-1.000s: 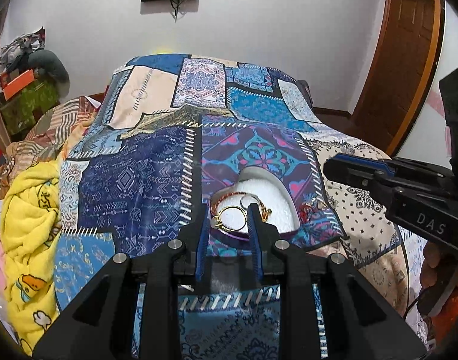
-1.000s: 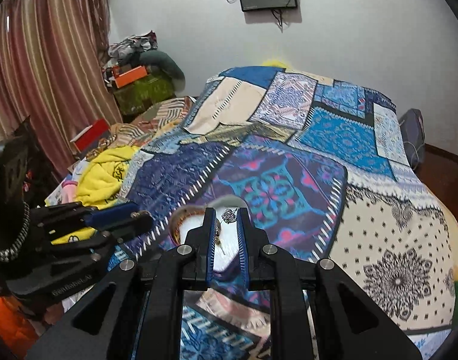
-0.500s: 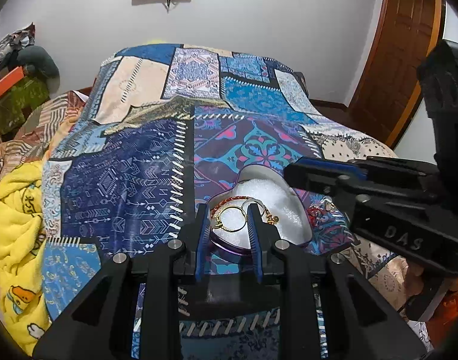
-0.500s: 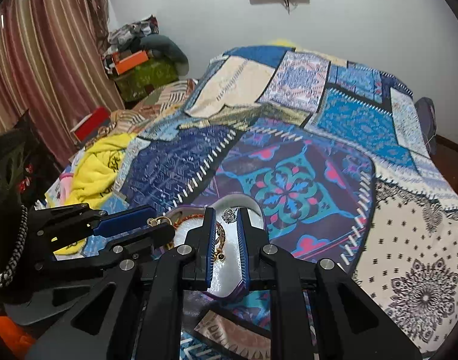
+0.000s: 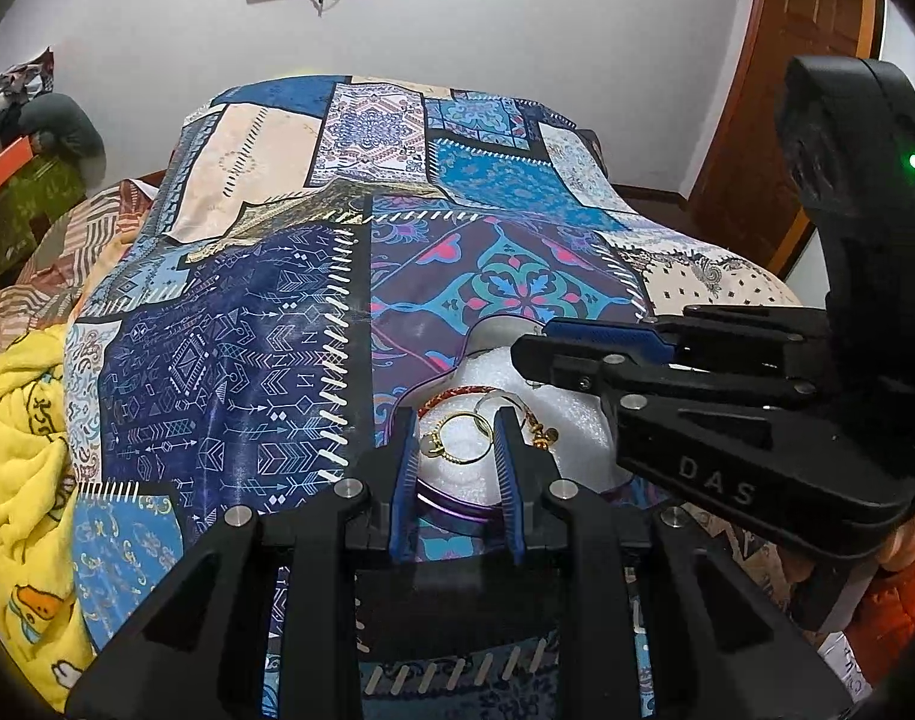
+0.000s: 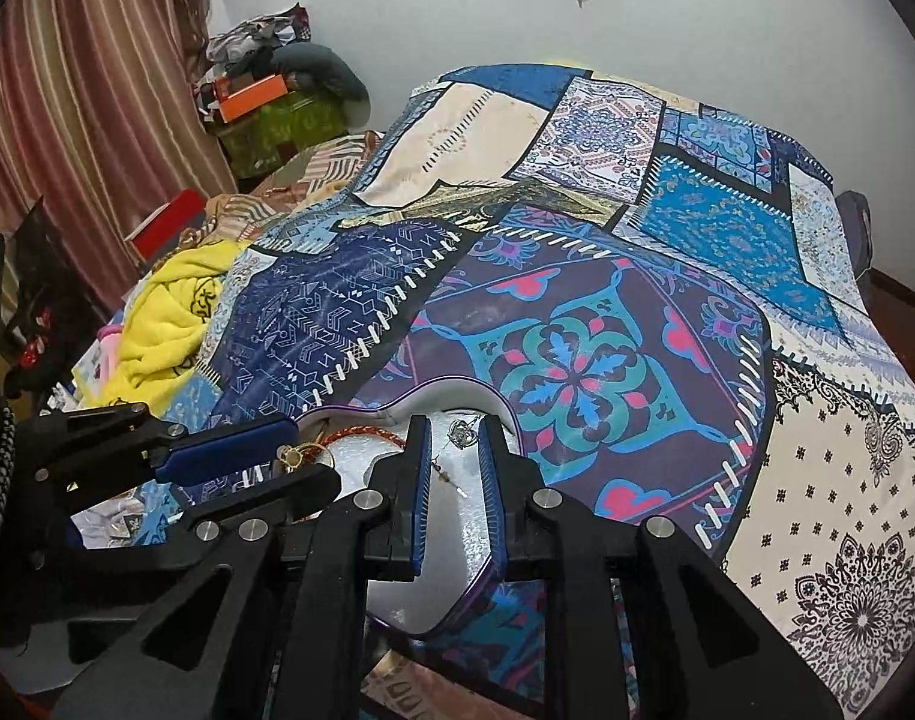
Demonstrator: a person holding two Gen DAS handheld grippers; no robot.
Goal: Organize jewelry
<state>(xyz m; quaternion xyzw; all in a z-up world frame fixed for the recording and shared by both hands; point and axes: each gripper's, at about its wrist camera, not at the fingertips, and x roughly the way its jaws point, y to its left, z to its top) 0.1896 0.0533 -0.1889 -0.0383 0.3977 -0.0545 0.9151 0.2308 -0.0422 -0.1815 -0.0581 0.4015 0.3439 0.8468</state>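
Right gripper [image 5: 526, 348] body, white lettering "DAS"

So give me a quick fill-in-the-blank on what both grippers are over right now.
1. The jewelry lies in a ____-shaped box lined in white.
2. The box sits on a patchwork ____, not a table.
3. Between the left gripper's fingers shows a ____-coloured ring.
4. The braided bracelet lies on the ____ gripper's side of the box.

Missing words: heart; bedspread; gold; left
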